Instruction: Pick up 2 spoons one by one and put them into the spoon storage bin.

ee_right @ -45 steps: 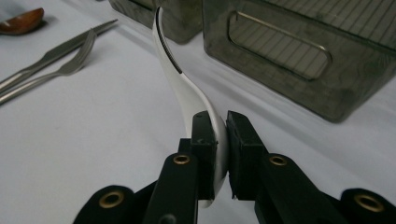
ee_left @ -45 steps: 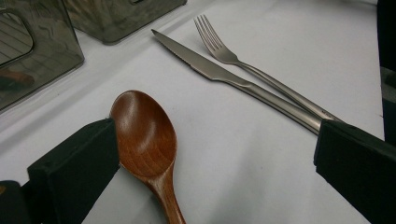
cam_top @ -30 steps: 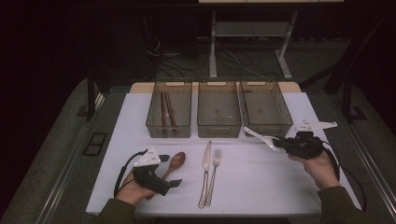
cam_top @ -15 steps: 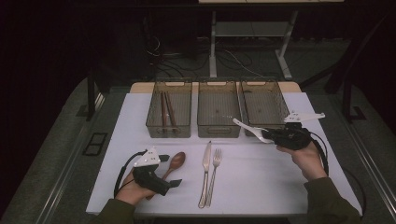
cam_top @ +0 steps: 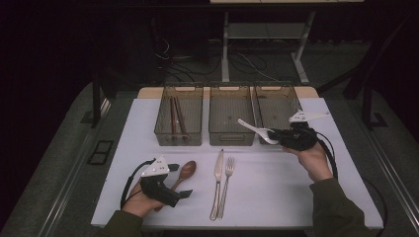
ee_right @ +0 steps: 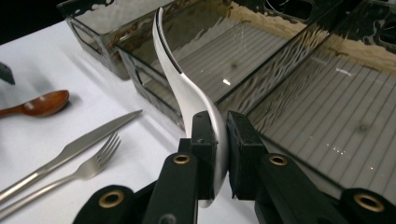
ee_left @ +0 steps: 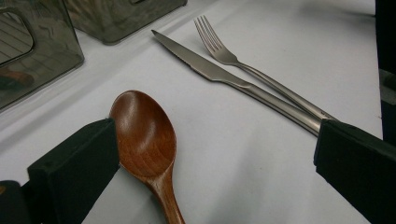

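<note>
While seen close, right tool [ee_right: 218, 154] pinches white spoon [ee_right: 187, 88] — above middle bin [ee_right: 243, 51]

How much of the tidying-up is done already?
Done: brown sticks, probably chopsticks, already lie in the left bin. In hand: the right gripper holds a white spoon by the bins. Left: the wooden spoon between the left gripper's open jaws, the knife and the fork.

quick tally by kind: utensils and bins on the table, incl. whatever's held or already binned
Bins: 3 (left, middle, right)
Wooden spoon: 1
White spoon: 1, clamped in the right gripper
Knife: 1
Fork: 1
Brown sticks, probably chopsticks, in the left bin: 2
Total: 9
</note>
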